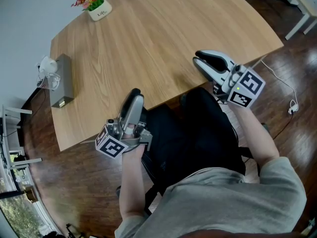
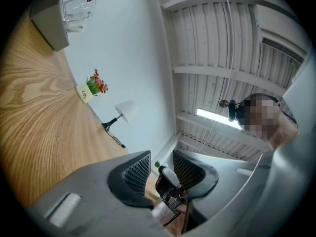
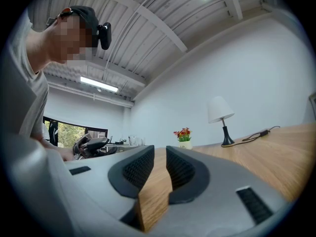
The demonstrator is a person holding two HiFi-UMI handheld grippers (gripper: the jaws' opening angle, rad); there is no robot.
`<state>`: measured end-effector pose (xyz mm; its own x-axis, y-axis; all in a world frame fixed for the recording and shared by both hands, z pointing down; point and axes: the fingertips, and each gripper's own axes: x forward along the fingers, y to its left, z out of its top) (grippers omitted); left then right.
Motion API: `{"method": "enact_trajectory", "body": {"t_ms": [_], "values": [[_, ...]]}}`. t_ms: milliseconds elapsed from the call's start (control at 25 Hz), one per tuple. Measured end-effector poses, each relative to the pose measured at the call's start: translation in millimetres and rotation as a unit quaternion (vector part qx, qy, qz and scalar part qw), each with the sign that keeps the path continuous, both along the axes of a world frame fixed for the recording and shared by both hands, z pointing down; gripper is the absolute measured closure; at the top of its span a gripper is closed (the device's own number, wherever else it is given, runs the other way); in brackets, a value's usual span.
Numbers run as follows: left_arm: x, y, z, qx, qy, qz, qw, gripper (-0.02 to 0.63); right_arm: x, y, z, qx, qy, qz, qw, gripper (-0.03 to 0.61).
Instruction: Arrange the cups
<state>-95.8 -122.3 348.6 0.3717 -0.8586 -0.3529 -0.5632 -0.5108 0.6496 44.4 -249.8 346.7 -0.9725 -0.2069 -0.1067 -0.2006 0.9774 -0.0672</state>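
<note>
The white flower pot [image 1: 100, 12] at the upper left of the head view carries a short word that looks like "Life". A small red mark on one cup is too small to read. The glass cups [image 1: 48, 72] sit at the left edge of the wooden surface [image 1: 158, 43], against a grey box [image 1: 63, 81], well apart from both tools. The left hand-held gripper [image 1: 134, 92] hovers at the surface's near edge, jaws slightly spread and empty. The right hand-held gripper [image 1: 197, 59], at centre right, shows a narrow gap and grips nothing.
</note>
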Motion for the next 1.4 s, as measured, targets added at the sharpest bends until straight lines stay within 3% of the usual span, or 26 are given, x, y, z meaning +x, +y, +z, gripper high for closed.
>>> {"method": "enact_trajectory", "body": {"t_ms": [1400], "values": [[-1.0, 0.3, -1.0, -0.002, -0.003, 0.000, 1.0000, 0.471, -4.3, 2.4, 3.4, 0.002, 0.002, -0.006, 1.000, 0.505]]}}
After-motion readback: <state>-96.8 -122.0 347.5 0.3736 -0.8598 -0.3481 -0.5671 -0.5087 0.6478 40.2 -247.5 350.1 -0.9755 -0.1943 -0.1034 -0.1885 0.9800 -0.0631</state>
